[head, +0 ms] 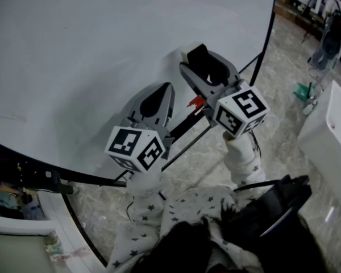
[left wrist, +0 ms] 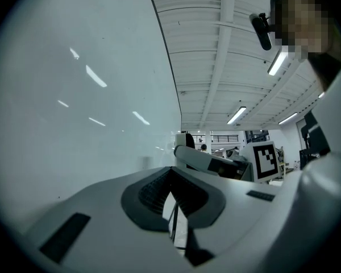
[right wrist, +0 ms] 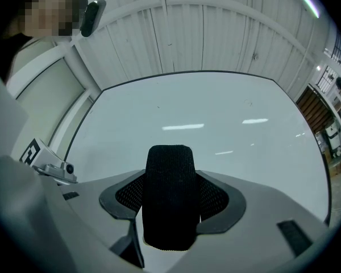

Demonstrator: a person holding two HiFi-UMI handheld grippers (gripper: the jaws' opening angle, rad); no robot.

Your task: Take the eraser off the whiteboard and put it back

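The large whiteboard (head: 102,50) fills the upper left of the head view and stands in front of both grippers. My right gripper (head: 203,62) is shut on the eraser (head: 198,57), a block with a white back and black felt, held close to the board's lower right part. In the right gripper view the eraser's black felt (right wrist: 169,198) stands upright between the jaws, with the whiteboard (right wrist: 216,112) behind it. My left gripper (head: 159,98) hangs lower and to the left, close to the board, shut with nothing in it. The left gripper view looks along the whiteboard (left wrist: 74,124).
The board's black stand frame (head: 187,124) runs under the grippers, and its right edge post (head: 267,38) slants down. A white table (head: 329,135) stands at the right on the marble floor. A black bag (head: 273,215) lies near the person's star-patterned sleeves (head: 142,209).
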